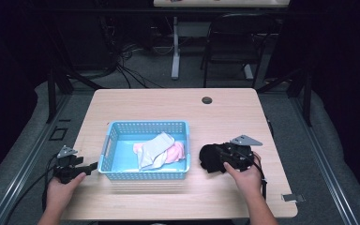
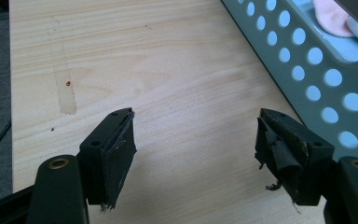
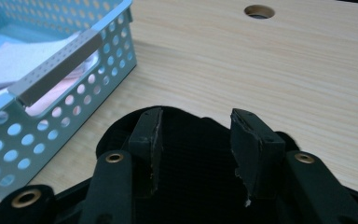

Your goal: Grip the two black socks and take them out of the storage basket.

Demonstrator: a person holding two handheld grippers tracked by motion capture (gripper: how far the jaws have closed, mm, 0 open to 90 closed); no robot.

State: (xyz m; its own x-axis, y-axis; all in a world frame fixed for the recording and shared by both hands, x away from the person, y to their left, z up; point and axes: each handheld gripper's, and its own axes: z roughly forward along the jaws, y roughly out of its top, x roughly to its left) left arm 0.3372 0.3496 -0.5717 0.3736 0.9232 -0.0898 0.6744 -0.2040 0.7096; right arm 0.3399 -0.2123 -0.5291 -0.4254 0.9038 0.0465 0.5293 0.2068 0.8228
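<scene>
A light blue perforated basket (image 1: 145,124) sits mid-table, holding a grey-white cloth (image 1: 154,150) laid over a pink cloth (image 1: 177,152). To its right lies a black cloth (image 1: 207,159) on the table. My right gripper (image 1: 218,154) is down on it. In the right gripper view the gripper (image 3: 196,126) is open, its jaws standing either side of the black cloth (image 3: 191,158). My left gripper (image 1: 90,168) is open by the basket's front left corner. In the left gripper view it (image 2: 196,119) hovers over bare wood with the basket wall (image 2: 307,60) just to its right.
The wooden table (image 1: 168,105) has a round cable hole (image 1: 206,100) at the back. A strip of tape (image 1: 293,198) lies near the front right corner. A black chair (image 1: 239,42) and floor cables stand beyond the table.
</scene>
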